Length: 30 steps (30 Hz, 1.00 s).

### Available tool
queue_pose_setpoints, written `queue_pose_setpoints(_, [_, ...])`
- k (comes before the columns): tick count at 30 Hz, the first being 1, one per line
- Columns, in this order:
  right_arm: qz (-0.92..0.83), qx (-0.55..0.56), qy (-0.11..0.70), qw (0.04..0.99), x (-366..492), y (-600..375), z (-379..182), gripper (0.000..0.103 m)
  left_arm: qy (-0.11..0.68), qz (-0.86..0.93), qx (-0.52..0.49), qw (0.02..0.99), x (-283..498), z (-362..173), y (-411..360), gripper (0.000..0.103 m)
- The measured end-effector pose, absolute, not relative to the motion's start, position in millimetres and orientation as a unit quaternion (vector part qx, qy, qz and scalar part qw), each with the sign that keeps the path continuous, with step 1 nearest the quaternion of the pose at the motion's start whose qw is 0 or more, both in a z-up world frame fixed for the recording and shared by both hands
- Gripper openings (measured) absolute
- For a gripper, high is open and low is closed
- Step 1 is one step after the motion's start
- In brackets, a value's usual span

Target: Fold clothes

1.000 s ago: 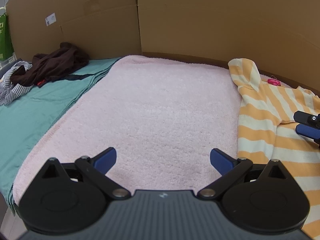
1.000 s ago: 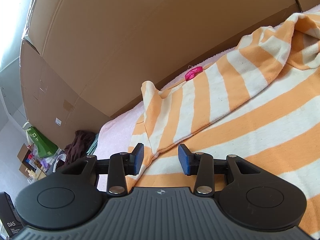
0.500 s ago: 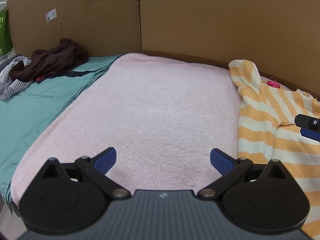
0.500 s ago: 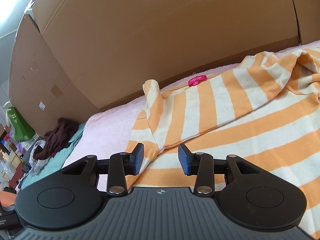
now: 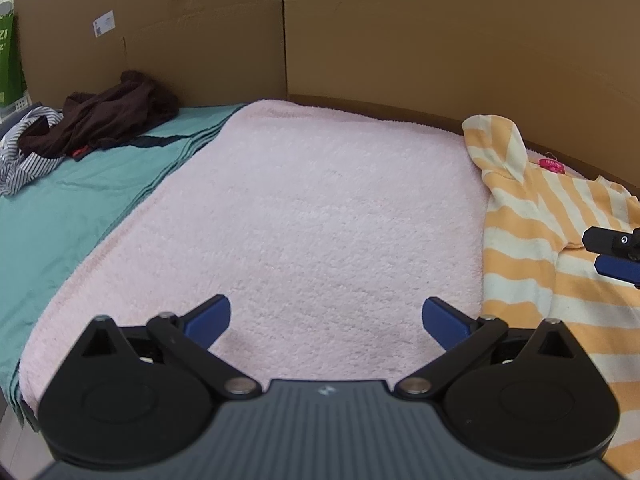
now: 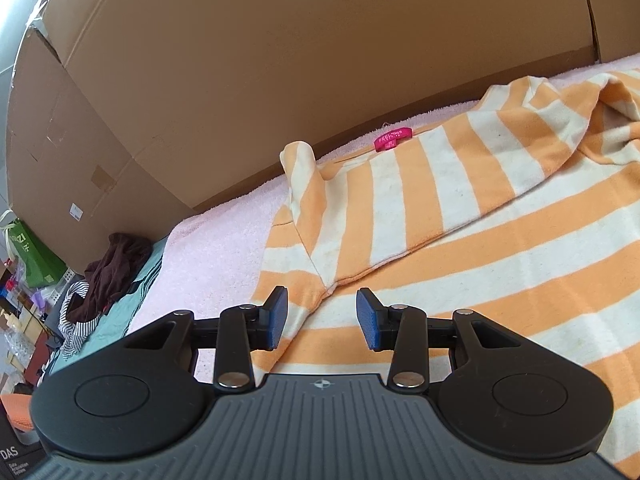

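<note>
Striped shirt (image 6: 460,240) spread flat on pink towel (image 5: 320,208), right side, sleeve folded inward. Right claw (image 6: 322,318) half apart above sleeve edge, gripping nothing, presumably lining up a pinch. Left claw (image 5: 326,318) wide apart over bare towel, idle.

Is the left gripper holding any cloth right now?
No. The left gripper has its jaws wide apart above the bare pink towel, nothing between them.
</note>
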State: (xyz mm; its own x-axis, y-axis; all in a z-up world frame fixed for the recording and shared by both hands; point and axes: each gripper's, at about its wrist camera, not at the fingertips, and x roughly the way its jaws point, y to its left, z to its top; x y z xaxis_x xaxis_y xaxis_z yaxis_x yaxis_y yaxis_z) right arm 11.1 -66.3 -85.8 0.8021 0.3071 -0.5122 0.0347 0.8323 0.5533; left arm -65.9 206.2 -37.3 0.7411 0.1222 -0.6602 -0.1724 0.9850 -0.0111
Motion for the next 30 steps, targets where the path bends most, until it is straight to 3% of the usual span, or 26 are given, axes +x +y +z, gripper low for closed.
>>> queue_pose_setpoints(23, [0.046, 0.322, 0.308, 0.894, 38.4, -60.6, -95.0, 0.041, 0.364, 0.081, -0.030, 0.927, -59.5, -43.5, 206.2, 0.102])
queue_pose_setpoints(30, [0.038, 0.319, 0.296, 0.900, 47.8, -59.6, -95.2, 0.030, 0.370, 0.085, -0.026, 0.925, -57.4, -45.2, 206.0, 0.102])
